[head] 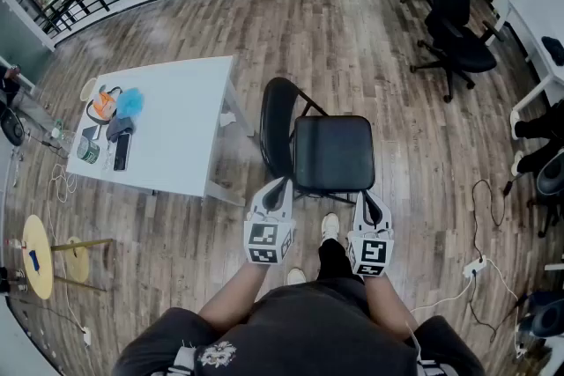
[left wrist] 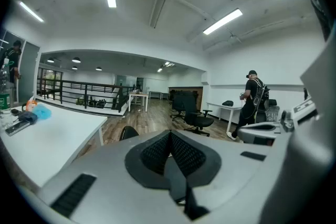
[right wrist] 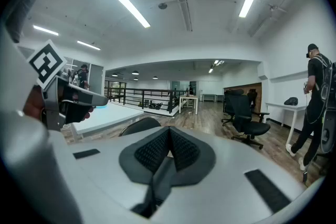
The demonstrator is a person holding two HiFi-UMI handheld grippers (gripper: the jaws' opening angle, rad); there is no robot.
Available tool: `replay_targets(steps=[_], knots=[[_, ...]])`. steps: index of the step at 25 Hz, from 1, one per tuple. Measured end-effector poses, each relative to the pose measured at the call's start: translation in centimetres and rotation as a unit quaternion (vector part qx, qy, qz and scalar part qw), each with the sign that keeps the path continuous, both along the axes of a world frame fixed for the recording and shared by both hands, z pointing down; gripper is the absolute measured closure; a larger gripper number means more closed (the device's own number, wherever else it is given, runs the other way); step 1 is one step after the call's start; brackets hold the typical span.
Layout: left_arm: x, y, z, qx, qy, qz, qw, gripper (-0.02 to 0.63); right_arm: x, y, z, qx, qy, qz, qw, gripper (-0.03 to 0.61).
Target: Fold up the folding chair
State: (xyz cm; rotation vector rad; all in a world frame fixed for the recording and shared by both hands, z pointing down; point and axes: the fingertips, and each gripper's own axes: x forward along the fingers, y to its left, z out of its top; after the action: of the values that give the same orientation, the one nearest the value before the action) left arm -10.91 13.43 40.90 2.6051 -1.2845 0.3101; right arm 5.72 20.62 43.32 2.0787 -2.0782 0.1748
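Pressing both claws tight with nothing between them, I have my left gripper (head: 281,186) and right gripper (head: 367,200) side by side at lower centre of the head view. Their tips reach the lower edge of the folding chair (head: 333,152), which stands unfolded at frame centre. A white table (head: 181,132) sits just left of it.

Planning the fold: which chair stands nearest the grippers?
The black folding chair directly ahead, beside the white table; the wheeled office chairs stand far off.
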Motion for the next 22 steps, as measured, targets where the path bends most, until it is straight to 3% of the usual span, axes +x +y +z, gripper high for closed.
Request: replay_targets(steps=[4,10,15,18,22], knots=[[2.3,-4.7,2.3,-0.017,-0.01,-0.005,0.9998,0.609,3.0,-4.3,2.7,-0.029,-0.023,-0.005,0.999,0.566],[3.8,-11.6,5.5,-0.044,-0.058,-0.038,0.9966,0.609,7.0,-10.7,7.1,-0.064,-0.031,-0.022,0.997,0.565],[1.0,-16.0,8.4,-0.074,-0.129,-0.108,0.9831,0.607,11.0,-13.9,13.6,-0.125,-0.025,-0.031,0.991,0.565],[-0.2,-18.3,10.3,-0.099,-0.166,-0.133,0.972,0.522,13.5,-15.6,18.0,-0.172,-0.034,-0.04,0.984,0.555],[-1.6,-20.0,13.1,-0.142,-0.199,-0.147,0.9584,0.396,15.1,-16.7,23.7,-0.232,-0.062,-0.054,0.969,0.434]])
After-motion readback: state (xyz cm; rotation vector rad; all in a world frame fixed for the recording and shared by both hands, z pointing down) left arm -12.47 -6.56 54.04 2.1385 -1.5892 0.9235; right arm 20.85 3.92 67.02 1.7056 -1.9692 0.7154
